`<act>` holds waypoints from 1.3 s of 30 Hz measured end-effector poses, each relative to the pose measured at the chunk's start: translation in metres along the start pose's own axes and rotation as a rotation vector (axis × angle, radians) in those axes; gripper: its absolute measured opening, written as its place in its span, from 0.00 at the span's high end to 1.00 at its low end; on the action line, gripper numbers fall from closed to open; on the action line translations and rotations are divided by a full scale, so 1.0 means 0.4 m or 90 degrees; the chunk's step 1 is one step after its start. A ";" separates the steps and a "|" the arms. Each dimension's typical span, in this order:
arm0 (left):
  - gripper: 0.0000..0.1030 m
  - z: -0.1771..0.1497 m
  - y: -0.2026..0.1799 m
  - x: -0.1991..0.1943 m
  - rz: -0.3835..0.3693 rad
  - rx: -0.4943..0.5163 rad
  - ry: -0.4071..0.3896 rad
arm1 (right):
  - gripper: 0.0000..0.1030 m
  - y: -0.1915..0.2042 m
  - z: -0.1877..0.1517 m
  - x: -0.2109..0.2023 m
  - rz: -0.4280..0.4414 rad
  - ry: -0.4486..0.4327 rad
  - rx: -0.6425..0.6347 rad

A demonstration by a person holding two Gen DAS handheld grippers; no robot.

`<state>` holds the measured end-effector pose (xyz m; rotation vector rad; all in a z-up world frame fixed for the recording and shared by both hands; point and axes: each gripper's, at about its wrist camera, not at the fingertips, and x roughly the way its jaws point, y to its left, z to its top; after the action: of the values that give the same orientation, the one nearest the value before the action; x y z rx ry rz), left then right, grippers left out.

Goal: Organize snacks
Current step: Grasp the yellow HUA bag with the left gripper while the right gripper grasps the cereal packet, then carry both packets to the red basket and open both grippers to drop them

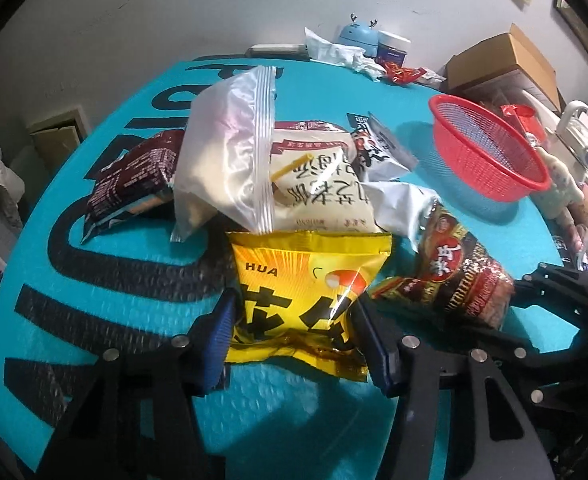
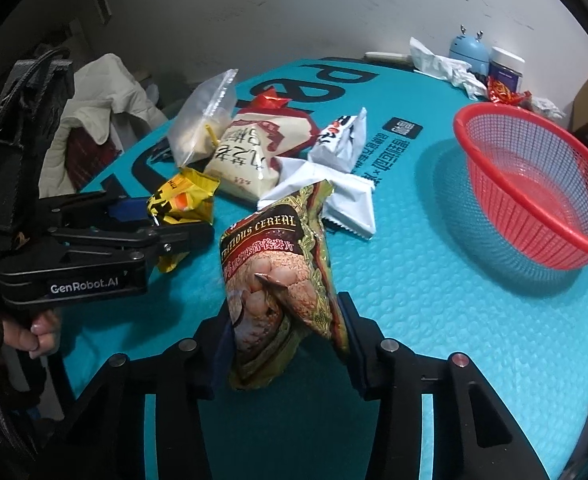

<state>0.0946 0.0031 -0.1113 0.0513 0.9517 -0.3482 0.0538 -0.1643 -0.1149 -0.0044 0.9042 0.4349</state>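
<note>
My left gripper (image 1: 296, 340) is shut on the lower end of a yellow snack packet (image 1: 306, 280), its blue pads pressing both sides. My right gripper (image 2: 286, 340) is shut on a brown and gold cereal packet (image 2: 278, 260), which stands crumpled between the pads. Behind them on the teal table mat (image 2: 434, 320) lies a pile: a clear zip bag (image 1: 222, 152), a cream packet (image 1: 322, 184), white packets (image 2: 346, 140) and a dark red packet (image 1: 130, 176). An empty red mesh basket (image 2: 506, 208) stands to the right of the pile.
At the table's far edge sit a blue antlered gadget (image 1: 356, 36), a jar (image 1: 392, 46) and crumpled tissue (image 2: 446, 66). A cardboard box (image 1: 502, 60) is beyond the basket. A person's hand (image 2: 42, 332) grips the left handle. Clothes (image 2: 98, 96) hang at the left.
</note>
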 end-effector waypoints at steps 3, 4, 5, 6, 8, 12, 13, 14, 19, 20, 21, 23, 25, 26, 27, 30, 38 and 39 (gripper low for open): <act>0.45 -0.015 -0.004 -0.027 -0.001 -0.003 -0.005 | 0.56 0.009 -0.012 -0.012 0.008 -0.004 0.004; 0.45 -0.020 -0.006 -0.033 -0.002 -0.002 -0.006 | 0.56 0.011 -0.017 -0.017 0.010 -0.006 0.007; 0.45 -0.026 -0.010 -0.041 -0.003 -0.002 -0.008 | 0.56 0.014 -0.021 -0.022 0.012 -0.009 0.010; 0.45 -0.031 -0.012 -0.046 -0.004 -0.002 -0.009 | 0.56 0.016 -0.026 -0.029 0.014 -0.012 0.012; 0.45 -0.043 -0.018 -0.059 -0.007 -0.002 -0.011 | 0.56 0.022 -0.037 -0.042 0.013 -0.018 0.015; 0.45 -0.061 -0.032 -0.083 -0.013 -0.001 -0.017 | 0.56 0.030 -0.060 -0.074 0.008 -0.032 0.019; 0.45 -0.066 -0.037 -0.090 -0.015 0.000 -0.019 | 0.56 0.032 -0.066 -0.082 0.008 -0.035 0.021; 0.45 -0.069 -0.042 -0.095 -0.018 0.002 -0.021 | 0.56 0.033 -0.071 -0.089 0.007 -0.038 0.023; 0.45 -0.084 -0.076 -0.128 -0.031 0.017 -0.033 | 0.56 0.034 -0.098 -0.133 -0.006 -0.057 0.034; 0.45 -0.086 -0.085 -0.134 -0.035 0.021 -0.037 | 0.56 0.034 -0.103 -0.144 -0.008 -0.061 0.037; 0.45 -0.088 -0.093 -0.140 -0.039 0.025 -0.040 | 0.56 0.034 -0.109 -0.153 -0.011 -0.065 0.039; 0.45 -0.091 -0.106 -0.150 -0.046 0.033 -0.046 | 0.56 0.033 -0.122 -0.174 -0.020 -0.073 0.045; 0.45 -0.092 -0.123 -0.162 -0.053 0.042 -0.053 | 0.56 0.032 -0.133 -0.199 -0.031 -0.082 0.052; 0.45 -0.091 -0.131 -0.165 -0.058 0.045 -0.054 | 0.56 0.031 -0.138 -0.210 -0.036 -0.086 0.055; 0.45 -0.090 -0.140 -0.169 -0.067 0.049 -0.055 | 0.56 0.031 -0.142 -0.223 -0.041 -0.092 0.058; 0.45 -0.083 -0.163 -0.177 -0.089 0.055 -0.058 | 0.56 0.027 -0.148 -0.257 -0.061 -0.106 0.063; 0.45 -0.026 -0.223 -0.210 -0.127 0.075 -0.094 | 0.56 0.006 -0.138 -0.338 -0.098 -0.150 0.082; 0.45 -0.016 -0.230 -0.216 -0.129 0.080 -0.100 | 0.56 0.001 -0.134 -0.348 -0.101 -0.157 0.084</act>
<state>0.0152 -0.0591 -0.0355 0.0413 0.7808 -0.5911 -0.0621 -0.2245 -0.0423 0.0964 0.6829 0.2216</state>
